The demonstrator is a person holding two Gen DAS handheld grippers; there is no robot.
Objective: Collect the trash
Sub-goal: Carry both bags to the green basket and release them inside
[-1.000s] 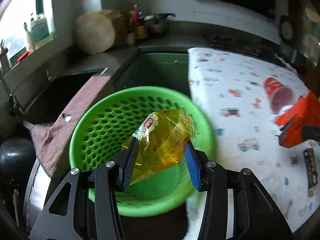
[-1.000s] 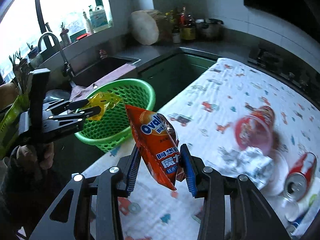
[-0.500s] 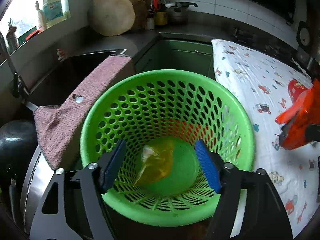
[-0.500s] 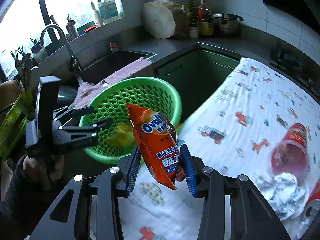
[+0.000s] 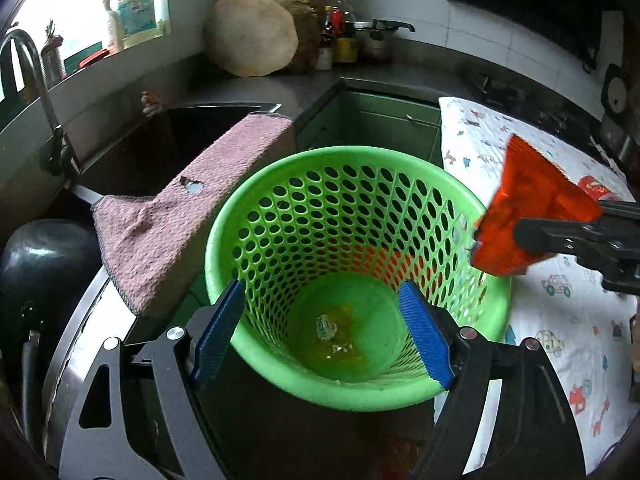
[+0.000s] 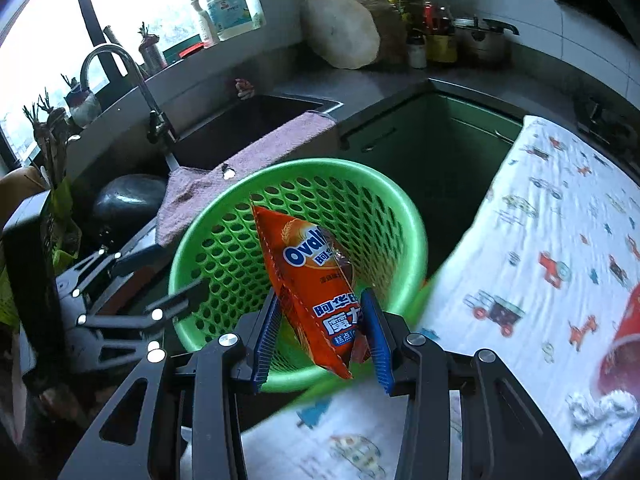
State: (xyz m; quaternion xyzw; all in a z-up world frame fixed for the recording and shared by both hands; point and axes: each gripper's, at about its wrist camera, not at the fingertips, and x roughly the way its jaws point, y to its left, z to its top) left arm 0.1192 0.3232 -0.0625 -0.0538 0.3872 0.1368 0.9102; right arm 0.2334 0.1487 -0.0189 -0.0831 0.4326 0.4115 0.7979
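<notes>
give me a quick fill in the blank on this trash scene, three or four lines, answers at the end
1. The right gripper is shut on an ____ snack packet.
2. The yellow wrapper lies at the bottom of the green ____.
3. Nothing is between the pads of the ____ gripper, whose jaws are opening.
4. A pink ____ hangs over the sink edge.

Missing words: orange; basket; left; towel

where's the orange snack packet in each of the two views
Left wrist view: the orange snack packet is at the right edge, clamped in the right gripper, beside the basket's rim.
Right wrist view: it stands at centre between the blue jaws, over the basket.
Shared landmark: the green basket.
</notes>
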